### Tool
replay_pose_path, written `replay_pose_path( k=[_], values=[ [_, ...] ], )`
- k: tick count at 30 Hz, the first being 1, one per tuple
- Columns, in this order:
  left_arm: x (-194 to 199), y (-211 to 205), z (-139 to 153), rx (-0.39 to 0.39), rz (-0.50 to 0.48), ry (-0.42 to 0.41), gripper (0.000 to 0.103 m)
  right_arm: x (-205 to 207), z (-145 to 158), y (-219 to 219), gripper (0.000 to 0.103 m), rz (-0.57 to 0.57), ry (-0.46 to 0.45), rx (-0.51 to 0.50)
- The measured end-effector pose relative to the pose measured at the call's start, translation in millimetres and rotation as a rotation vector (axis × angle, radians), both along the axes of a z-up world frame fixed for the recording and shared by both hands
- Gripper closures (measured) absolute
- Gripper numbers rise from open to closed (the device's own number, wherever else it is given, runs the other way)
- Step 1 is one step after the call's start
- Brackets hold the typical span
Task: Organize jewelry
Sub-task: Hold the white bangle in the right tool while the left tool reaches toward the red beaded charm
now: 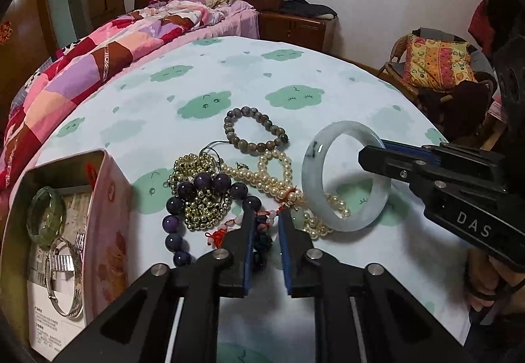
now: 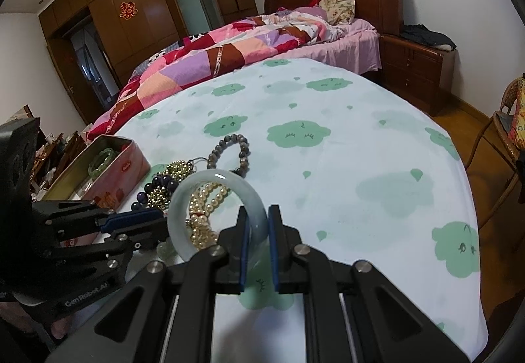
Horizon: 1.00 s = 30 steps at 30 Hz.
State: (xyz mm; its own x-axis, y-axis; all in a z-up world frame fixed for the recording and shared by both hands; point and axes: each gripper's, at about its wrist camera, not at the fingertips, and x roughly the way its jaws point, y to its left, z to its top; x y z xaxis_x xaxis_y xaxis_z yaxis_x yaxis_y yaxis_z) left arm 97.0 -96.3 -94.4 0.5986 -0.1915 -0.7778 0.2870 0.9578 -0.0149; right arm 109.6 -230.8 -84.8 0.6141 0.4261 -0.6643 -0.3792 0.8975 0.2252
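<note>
The right gripper has its blue-padded jaws closed narrowly across the band of a pale, milky-green jade bangle, gripping it on the near-right part of the ring so the hoop stands on edge, tilted over the pile. From the left wrist view the same bangle appears lifted at its gripped side, though whether its lower rim still rests on the pearls is hard to tell. The left gripper hangs with its jaws narrowly parted and holding nothing, tips just above a red-corded charm and the large dark purple bead bracelet.

Under and beside the bangle lies a cream pearl strand, tangled with a gold-coloured ball-bead cluster; a grey-brown stone bead bracelet lies just beyond. To the left stands the open pink rectangular tin, already holding a green faceted bangle and a silver metal bangle.

The main risk is the grip: smooth, hard, rounded stone held by one thin section may pivot or slip if swung quickly toward the tin. The pearls passing through the hoop could also snag and drag along.
</note>
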Motion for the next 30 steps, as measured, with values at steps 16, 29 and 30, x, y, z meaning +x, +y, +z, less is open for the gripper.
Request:
replay_pose_path(
  k=[16, 29, 30],
  values=[
    [-2.4, -3.1, 3.5, -0.002, -0.047, -0.033, 0.103, 1.5, -1.1, 1.0, 0.090, 0.006, 0.005, 0.000],
    [-19.9, 12.9, 42.6, -0.059, -0.032, -0.122, 0.103, 1.3, -1.1, 0.2, 0.089, 0.005, 0.007, 0.004],
    [-19.7, 13.0, 43.1, -0.048, -0.026, -0.130, 0.103, 1.5, -1.1, 0.0, 0.089, 0.003, 0.005, 0.004]
  ],
)
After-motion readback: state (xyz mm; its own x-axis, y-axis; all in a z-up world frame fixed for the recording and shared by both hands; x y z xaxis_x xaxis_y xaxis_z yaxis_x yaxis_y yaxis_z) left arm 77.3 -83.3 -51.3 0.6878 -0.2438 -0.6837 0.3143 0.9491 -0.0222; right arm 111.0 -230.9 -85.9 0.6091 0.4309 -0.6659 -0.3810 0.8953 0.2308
